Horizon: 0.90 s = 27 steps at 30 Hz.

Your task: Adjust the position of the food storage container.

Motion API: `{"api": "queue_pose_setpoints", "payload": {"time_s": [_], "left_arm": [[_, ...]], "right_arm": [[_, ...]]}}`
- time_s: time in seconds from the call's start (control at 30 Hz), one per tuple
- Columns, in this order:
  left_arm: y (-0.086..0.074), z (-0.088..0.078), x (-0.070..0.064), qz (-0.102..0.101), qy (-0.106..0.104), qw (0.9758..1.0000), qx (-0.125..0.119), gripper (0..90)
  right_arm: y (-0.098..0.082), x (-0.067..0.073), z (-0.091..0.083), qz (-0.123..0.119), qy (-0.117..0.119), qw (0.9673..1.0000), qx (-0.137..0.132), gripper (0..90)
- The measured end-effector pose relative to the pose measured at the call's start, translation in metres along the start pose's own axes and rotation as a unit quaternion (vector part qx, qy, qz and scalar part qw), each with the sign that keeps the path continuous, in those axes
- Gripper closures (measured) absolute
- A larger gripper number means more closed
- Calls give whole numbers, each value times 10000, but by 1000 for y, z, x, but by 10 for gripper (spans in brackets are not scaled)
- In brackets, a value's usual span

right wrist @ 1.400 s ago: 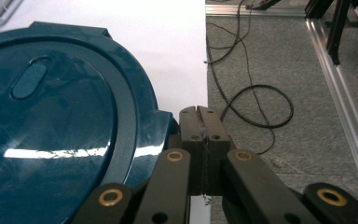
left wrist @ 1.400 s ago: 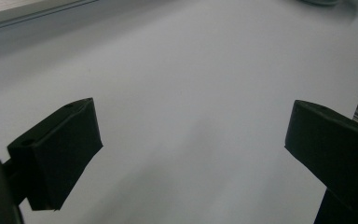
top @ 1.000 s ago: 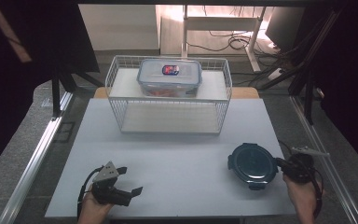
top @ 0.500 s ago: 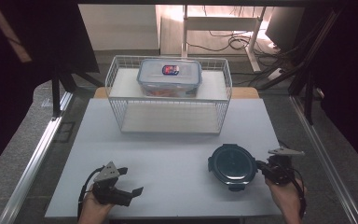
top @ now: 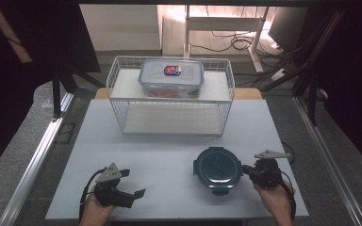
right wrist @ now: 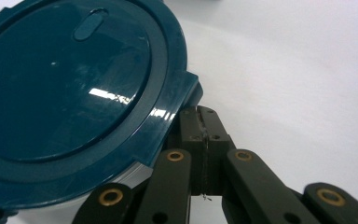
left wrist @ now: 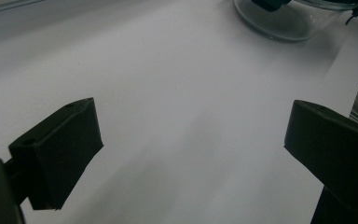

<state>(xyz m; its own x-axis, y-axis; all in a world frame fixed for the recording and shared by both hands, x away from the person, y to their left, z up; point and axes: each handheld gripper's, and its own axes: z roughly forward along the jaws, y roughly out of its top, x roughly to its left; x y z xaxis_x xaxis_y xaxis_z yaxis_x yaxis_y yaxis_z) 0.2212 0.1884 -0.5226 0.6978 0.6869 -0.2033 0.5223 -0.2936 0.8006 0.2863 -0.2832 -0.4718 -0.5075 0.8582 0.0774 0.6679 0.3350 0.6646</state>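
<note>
Container (top: 218,168) round, dark-teal clip lid.

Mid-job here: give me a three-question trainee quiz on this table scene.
1. True or false: the right hand-held gripper has its jaws shut against the edge of the round dark-teal-lidded glass container.
2. Where is the rectangular clear plastic box with the red label? A) on top of the white wire basket rack B) on the white tabletop
3. Fill in: the left hand-held gripper has its jaws ____.

Key: 1 true; 2 A; 3 open.
</note>
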Motion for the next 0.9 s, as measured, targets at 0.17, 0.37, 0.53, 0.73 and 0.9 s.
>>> {"api": "queue_pose_setpoints", "payload": {"time_s": [0.17, 0.37, 0.53, 0.73, 0.9], "left_arm": [[0, 1, 0, -31, -8, 10000, -8, 33], [0, 1, 0, -46, -20, 10000, -13, 47], [0, 1, 0, -50, -24, 10000, -11, 50], [0, 1, 1, -65, -27, 10000, -21, 50], [0, 1, 1, -71, -26, 10000, -23, 50]], "right_arm": [[2, 11, 4, -95, 212, 9997, -4, 897], [4, 27, 9, -202, 506, 9985, 31, 897], [7, 42, 15, -352, 682, 9970, 12, 897], [11, 58, 22, -489, 854, 9951, -26, 896], [13, 66, 27, -555, 918, 9942, -43, 897]]}}
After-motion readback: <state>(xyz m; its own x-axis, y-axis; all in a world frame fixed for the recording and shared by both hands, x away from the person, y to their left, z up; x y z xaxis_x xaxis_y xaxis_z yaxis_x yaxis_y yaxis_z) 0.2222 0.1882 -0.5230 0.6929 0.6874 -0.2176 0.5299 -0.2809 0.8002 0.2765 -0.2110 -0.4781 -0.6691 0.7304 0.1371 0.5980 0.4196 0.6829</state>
